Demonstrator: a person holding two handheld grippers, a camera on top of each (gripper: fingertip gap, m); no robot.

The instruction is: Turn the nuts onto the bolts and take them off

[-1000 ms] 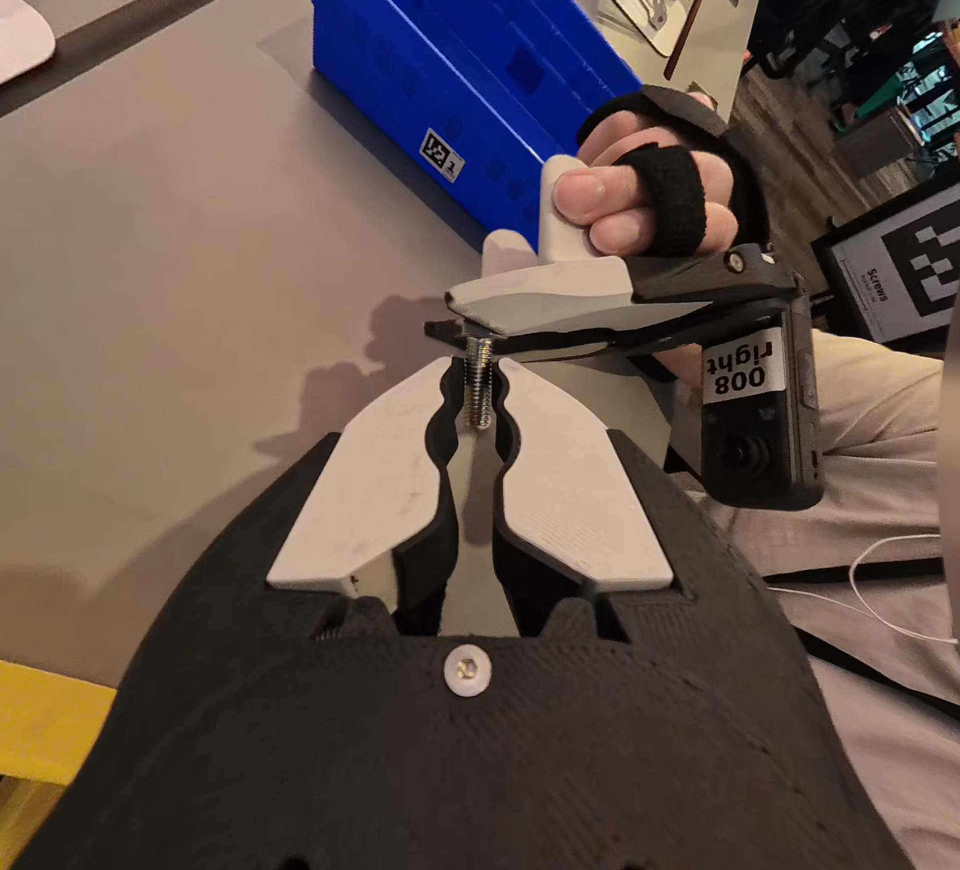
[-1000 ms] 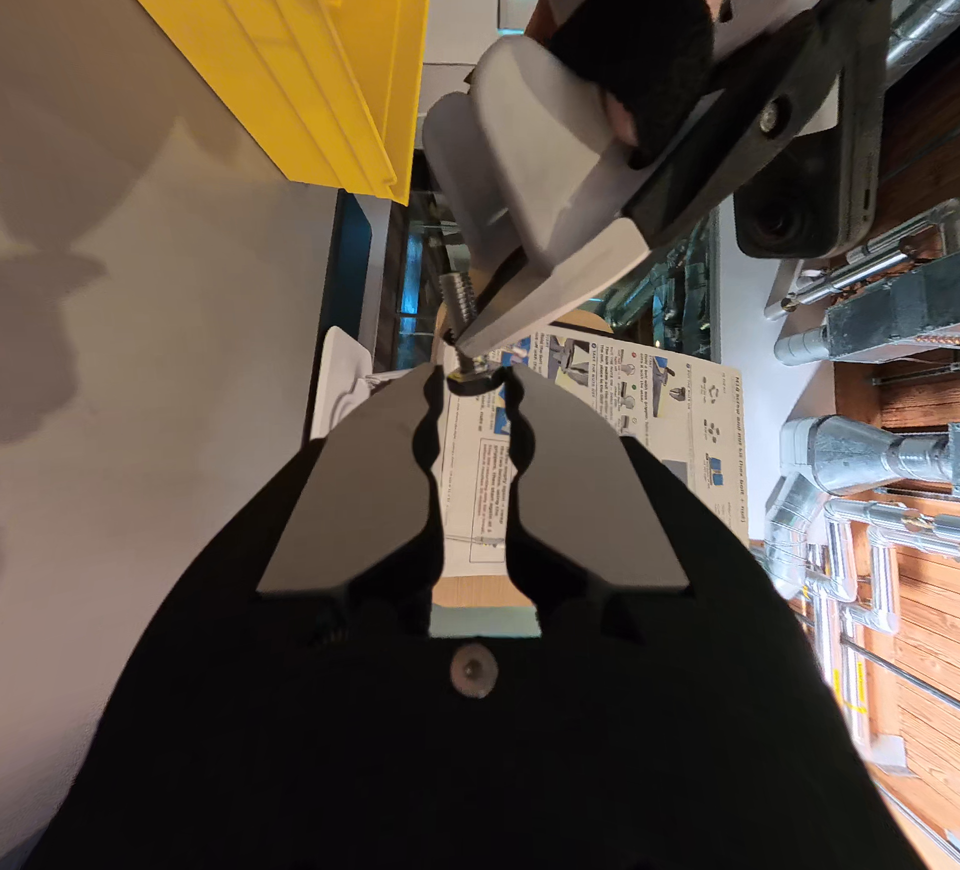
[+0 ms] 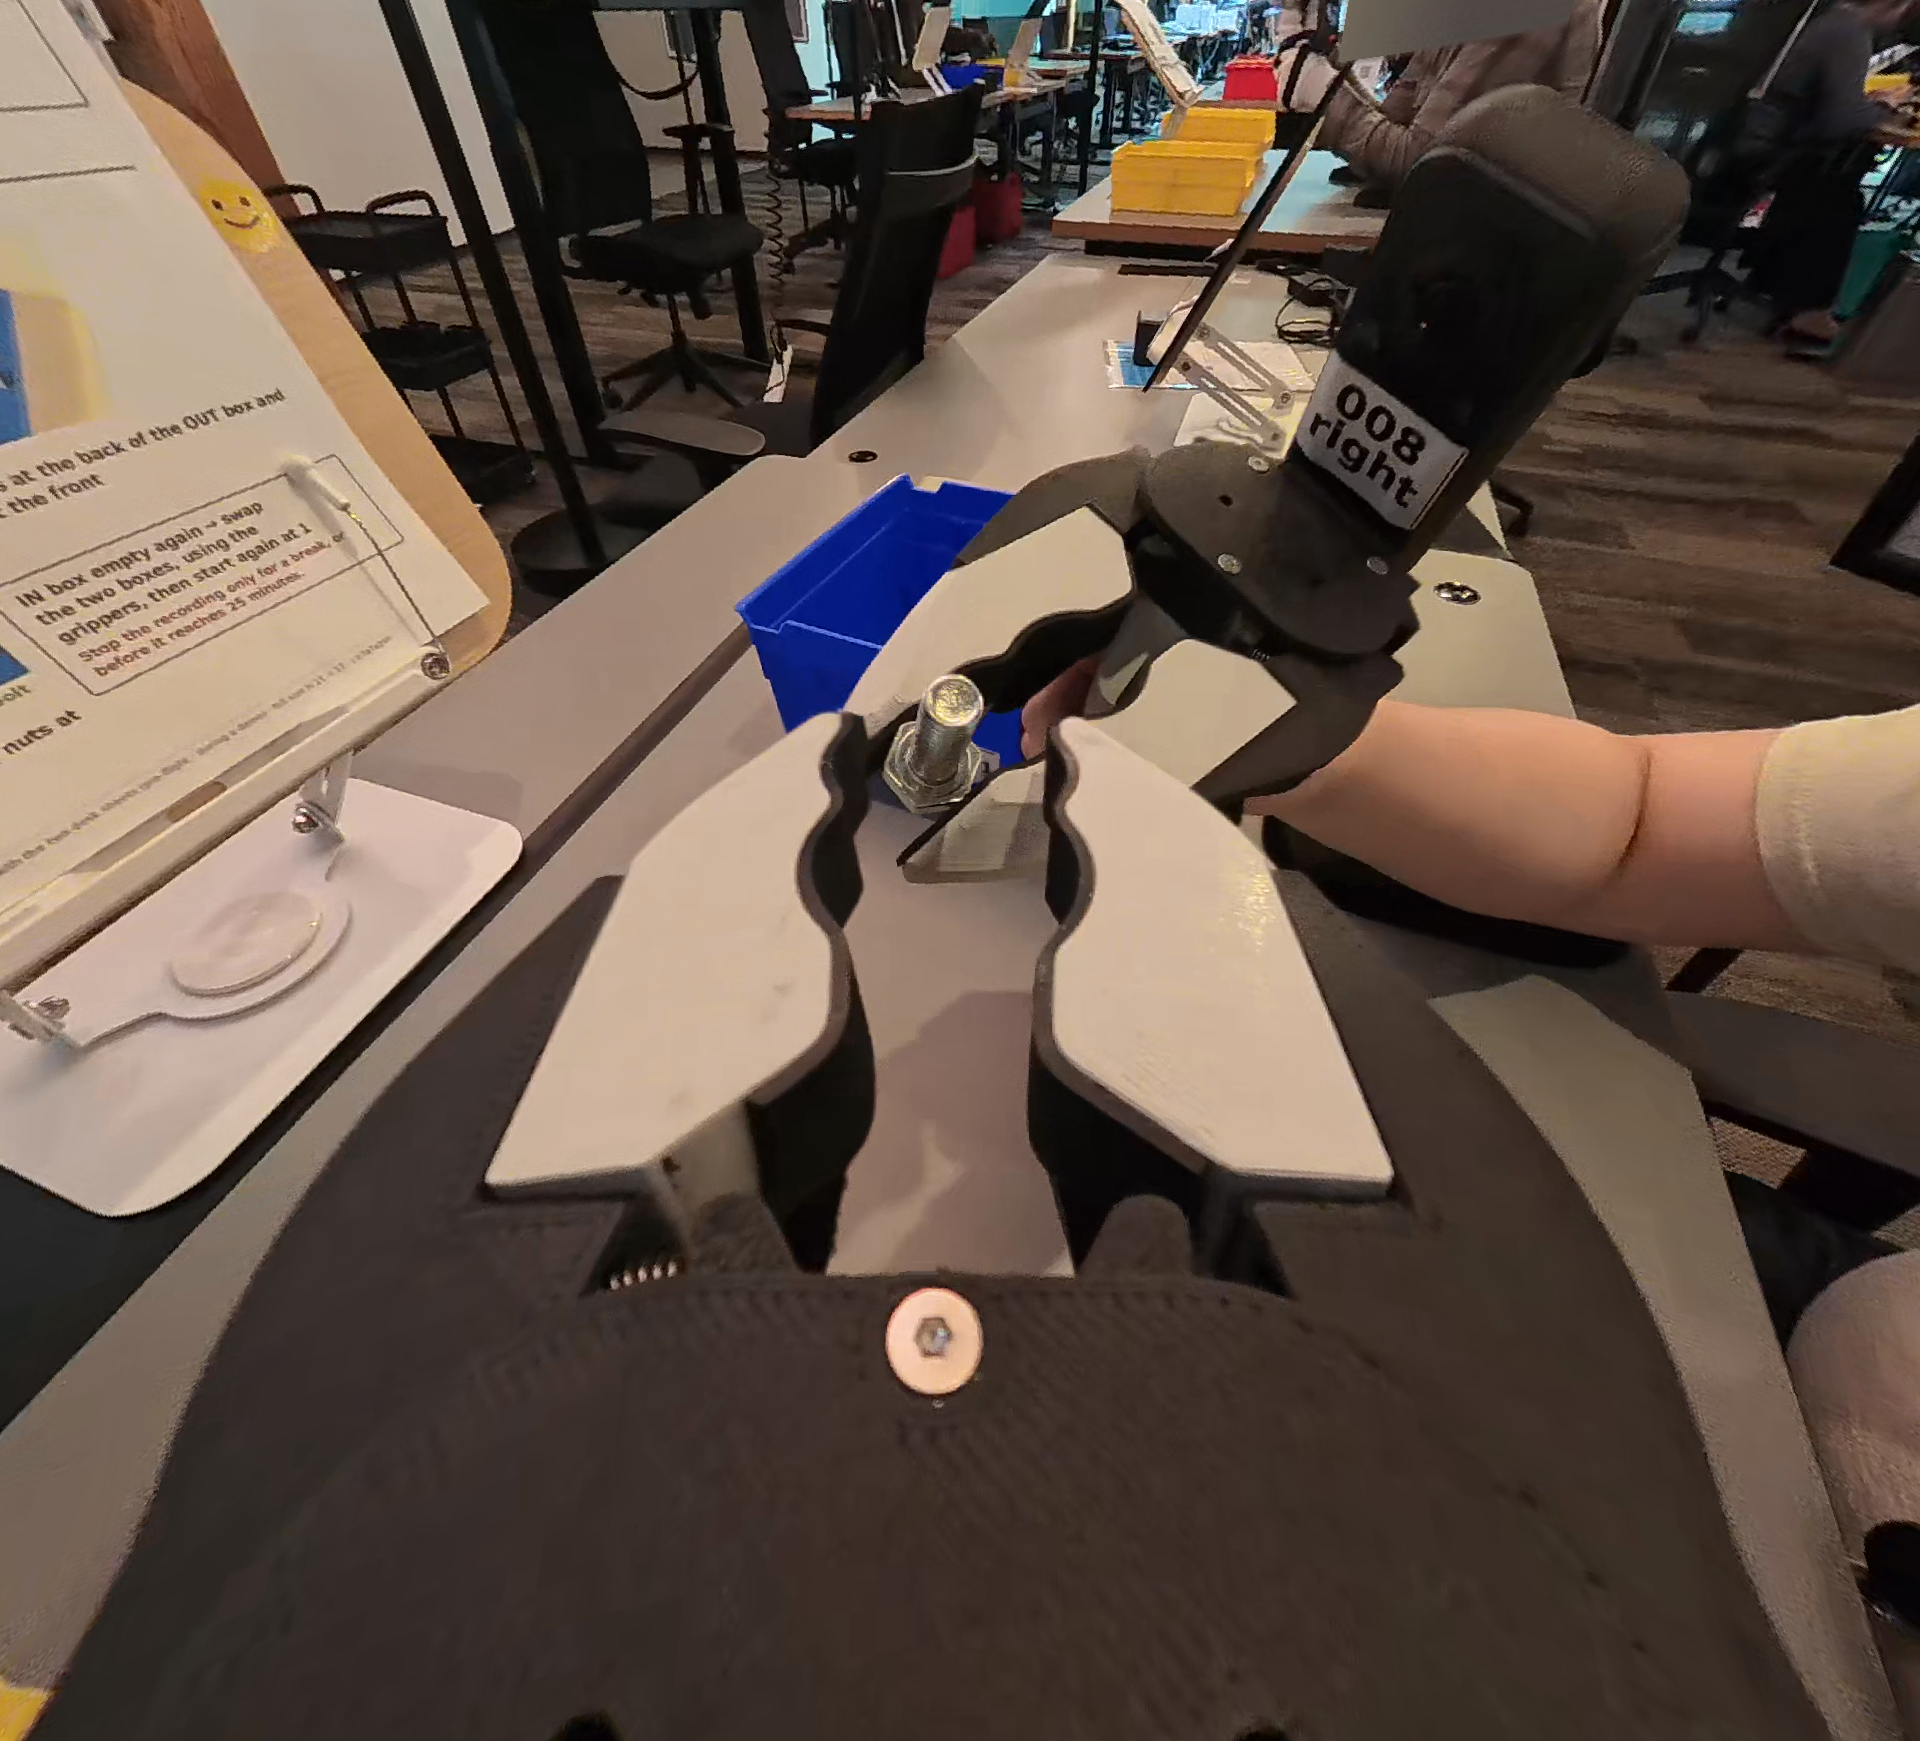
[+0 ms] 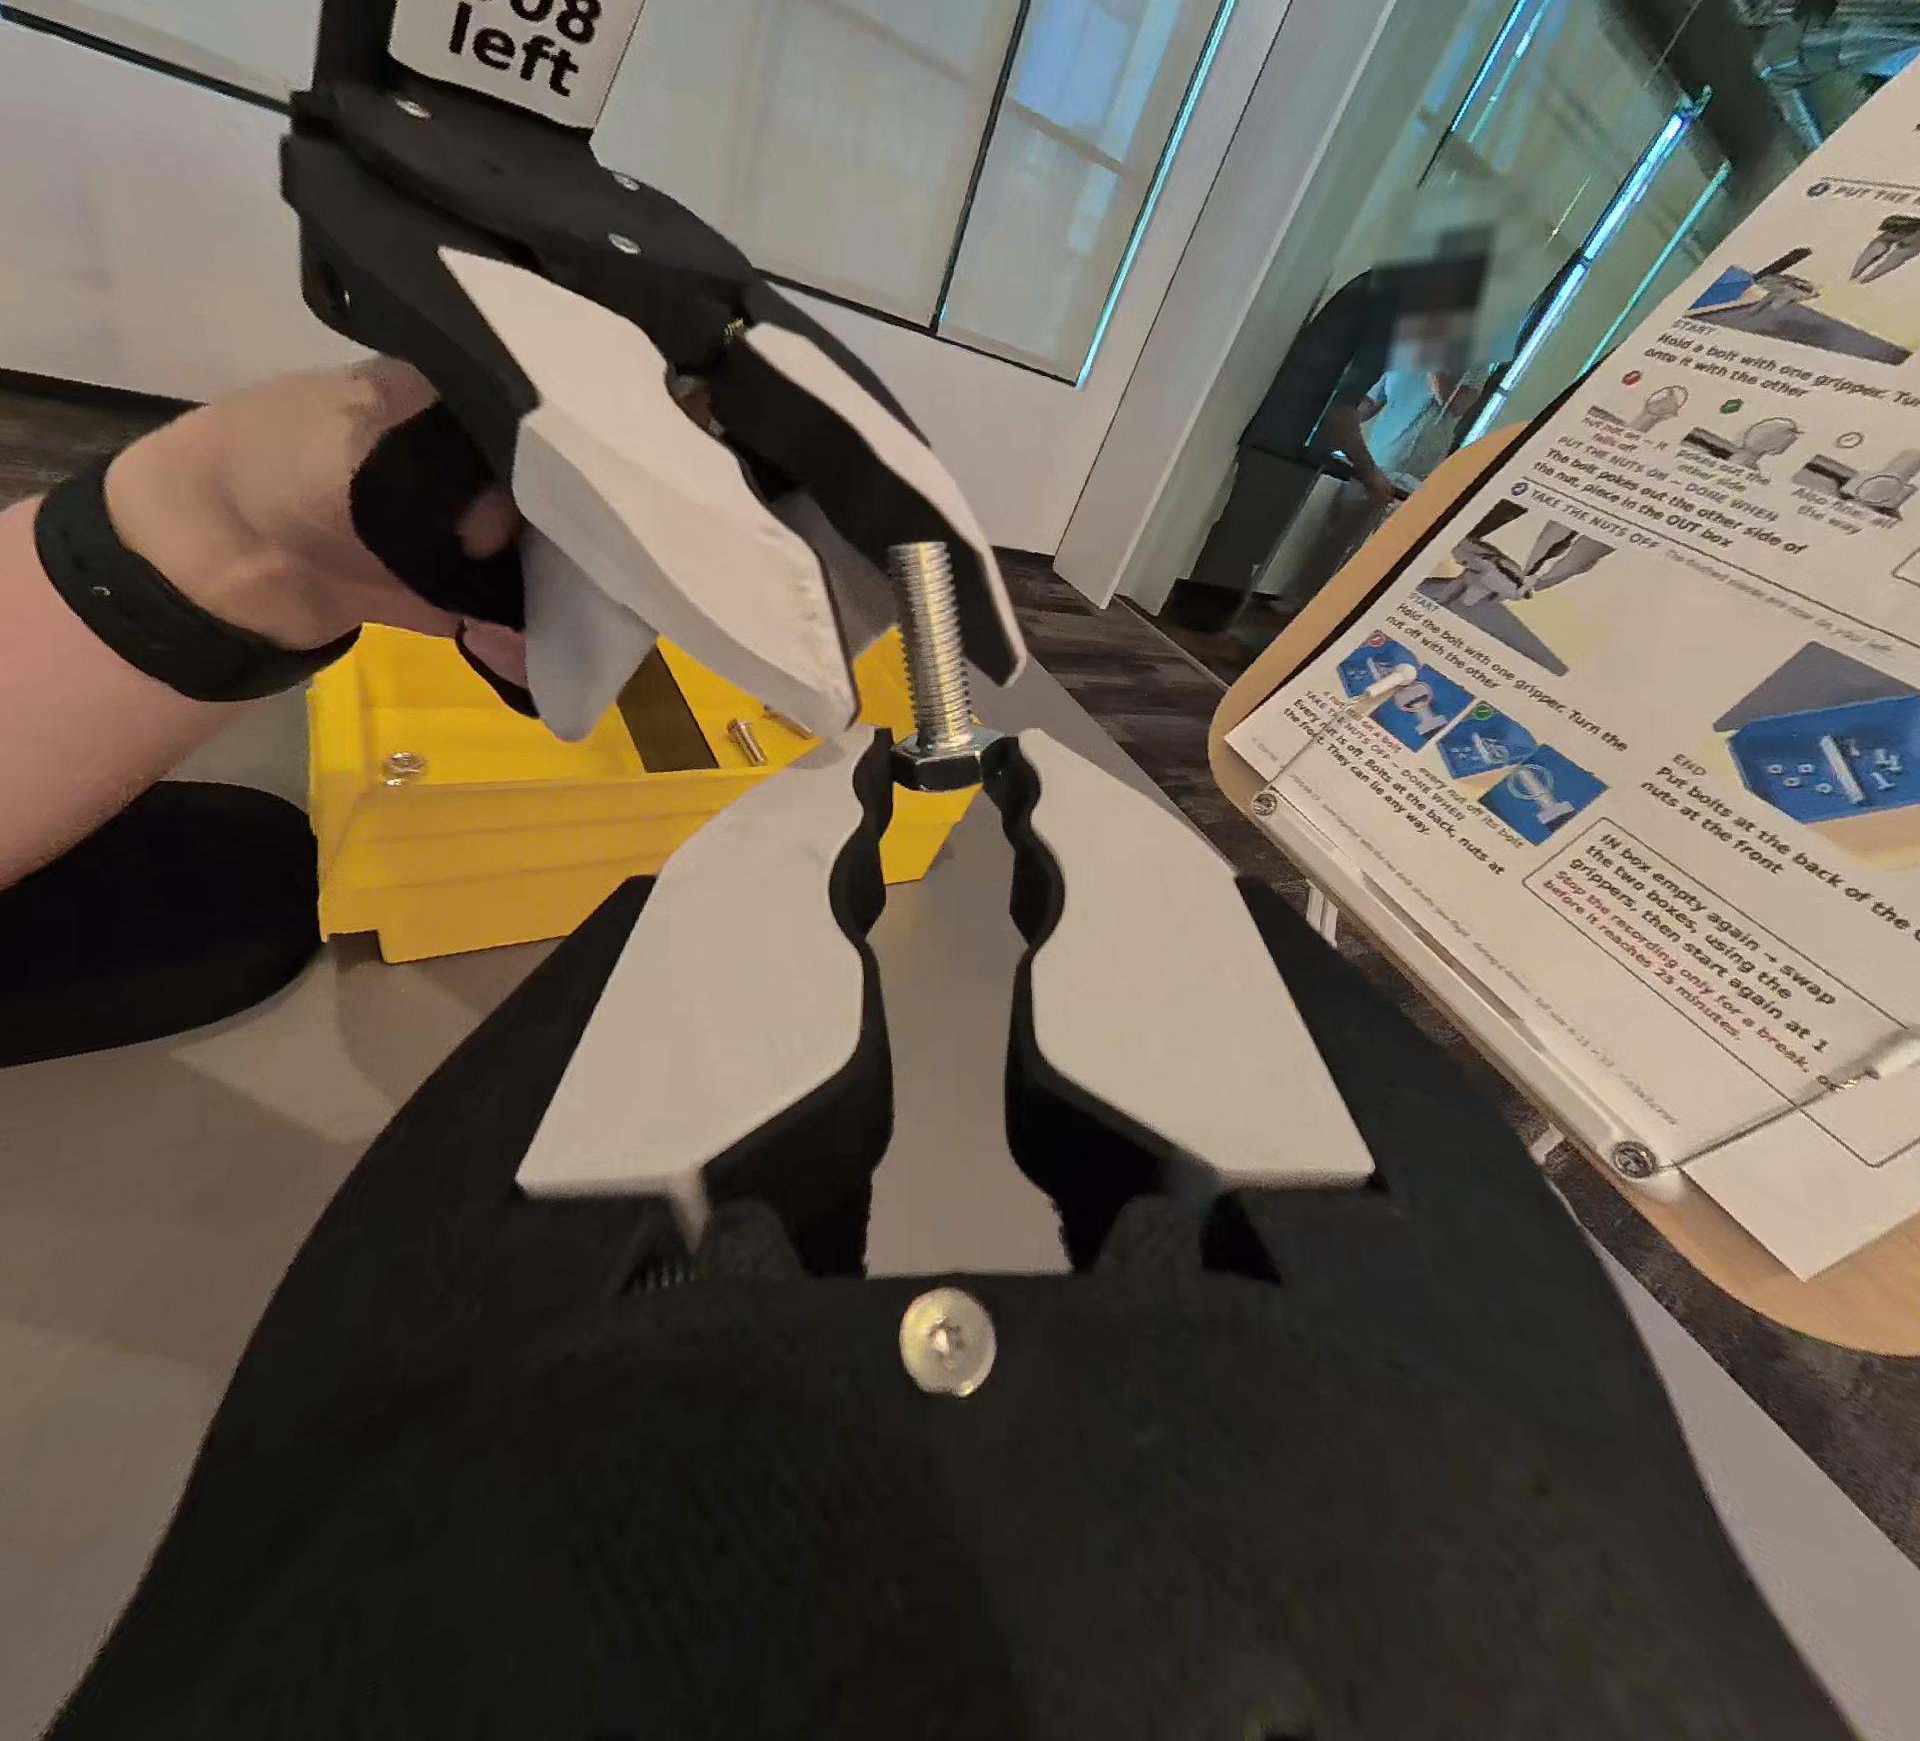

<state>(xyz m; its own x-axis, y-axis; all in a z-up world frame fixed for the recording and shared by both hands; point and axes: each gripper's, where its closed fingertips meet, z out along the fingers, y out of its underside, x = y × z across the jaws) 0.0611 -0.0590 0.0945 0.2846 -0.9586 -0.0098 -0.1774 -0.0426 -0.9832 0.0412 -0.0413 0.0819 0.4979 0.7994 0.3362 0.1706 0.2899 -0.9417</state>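
While the left gripper point(image 3: 951, 746) has its fingers released and spread, the bolt point(image 3: 954, 706) sits between their tips, nearer the left finger and pointing its plain end at that camera. At the far left of the left wrist view an instruction sheet point(image 3: 208, 486) leans on a stand on the table point(image 3: 623, 673). A blue bin point(image 3: 831, 611) lies behind the bolt, and the right gripper point(image 3: 894, 787) reaches in from the right on a bare forearm point(image 3: 1507, 829). In this view, one of its fingers passes above the bolt's hex end and the other below it. Only the right wrist view shows the bolt's point(image 4: 930, 642) whole length. There, a hand point(image 4: 260, 528) at the left holds the left gripper point(image 4: 920, 673) tilted down over a yellow bin point(image 4: 468, 818) with loose hardware inside. The threaded shaft stands upright with its top between those parted fingers; whether they touch it I cannot tell. The right gripper point(image 4: 940, 756) is clenched on the hex end at the bottom, pinched at its fingertips. I cannot tell whether that hex is the head or a nut. The sheet point(image 4: 1662, 756) stands at the right edge.
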